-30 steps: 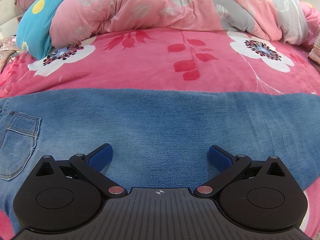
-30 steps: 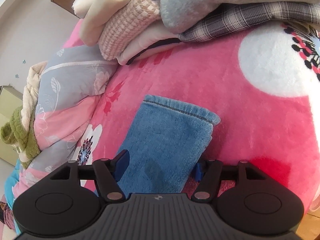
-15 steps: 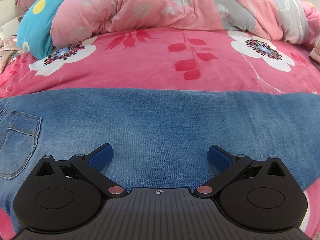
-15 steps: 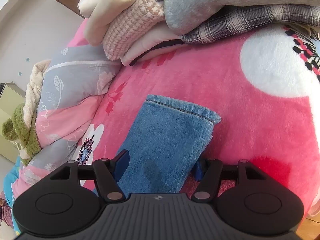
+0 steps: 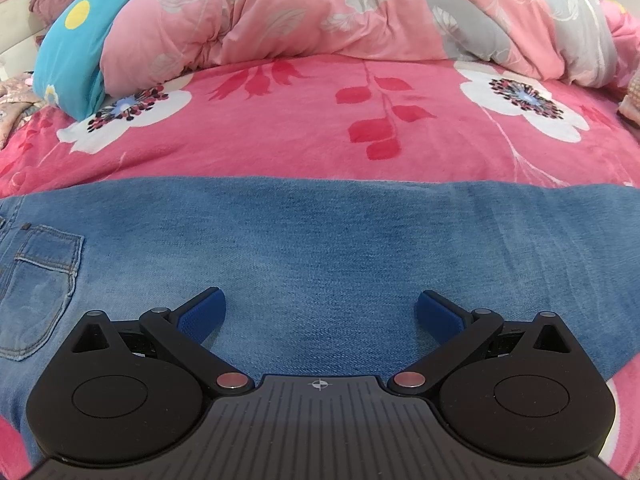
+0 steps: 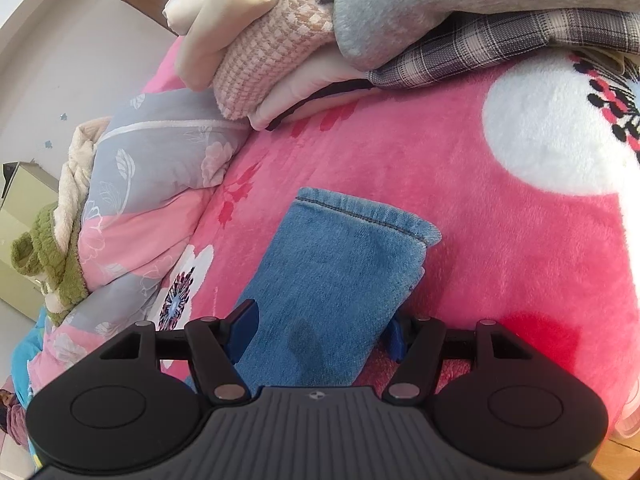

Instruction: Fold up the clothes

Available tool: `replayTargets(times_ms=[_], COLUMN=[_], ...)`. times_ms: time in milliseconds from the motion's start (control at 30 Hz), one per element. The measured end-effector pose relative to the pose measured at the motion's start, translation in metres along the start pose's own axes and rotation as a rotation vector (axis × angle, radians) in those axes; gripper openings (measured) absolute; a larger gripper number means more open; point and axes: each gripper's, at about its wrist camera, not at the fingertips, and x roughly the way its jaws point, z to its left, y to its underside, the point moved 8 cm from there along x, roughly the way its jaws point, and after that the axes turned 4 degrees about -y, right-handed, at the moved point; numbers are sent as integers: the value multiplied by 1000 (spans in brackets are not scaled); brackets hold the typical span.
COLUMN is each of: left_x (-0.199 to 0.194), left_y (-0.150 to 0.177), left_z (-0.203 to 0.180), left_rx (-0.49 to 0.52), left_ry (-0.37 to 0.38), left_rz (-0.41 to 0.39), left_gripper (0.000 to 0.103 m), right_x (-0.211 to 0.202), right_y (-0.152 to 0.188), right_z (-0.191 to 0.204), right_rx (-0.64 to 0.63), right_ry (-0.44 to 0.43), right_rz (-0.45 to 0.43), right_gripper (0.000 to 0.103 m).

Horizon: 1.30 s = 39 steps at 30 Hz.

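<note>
The jeans lie flat across the pink floral blanket on the bed; left gripper hovers over them, jaws wide, empty; right gripper, jaws apart, straddles the hem end, pointing toward 12 o'clock.

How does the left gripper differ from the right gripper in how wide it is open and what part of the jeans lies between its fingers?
The left gripper is spread wide over the middle of the jeans, with flat denim between its fingers; the right gripper is open more narrowly, its fingers on either side of the trouser leg near the hem. The left sees a back pocket; the right sees the stacked clothes. Both are open with blue pads.
</note>
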Motion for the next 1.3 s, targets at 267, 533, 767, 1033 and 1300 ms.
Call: replayTargets(times_ms=[267, 533, 767, 1033, 1300], left_x=[-60, -87, -74, -64, -55], left_y=[9, 39, 60, 74, 65], left_z=[48, 151, 195, 209, 228], left_rx=[-71, -244, -333, -350, -372], left_ry=[67, -96, -197, -198, -217], left_rz=[-207, -301, -248, -245, -266], left_gripper=[103, 89, 57, 48, 49], right_x=[-63, -72, -40, -34, -75], right_y=[26, 143, 322, 416, 400], right_z=[19, 155, 266, 275, 274], right_rx=[-23, -431, -842, -1203, -1280], right_ry=[85, -167, -394, -412, -379], right_rz=[74, 251, 560, 615, 612], right_gripper=[67, 67, 65, 54, 54])
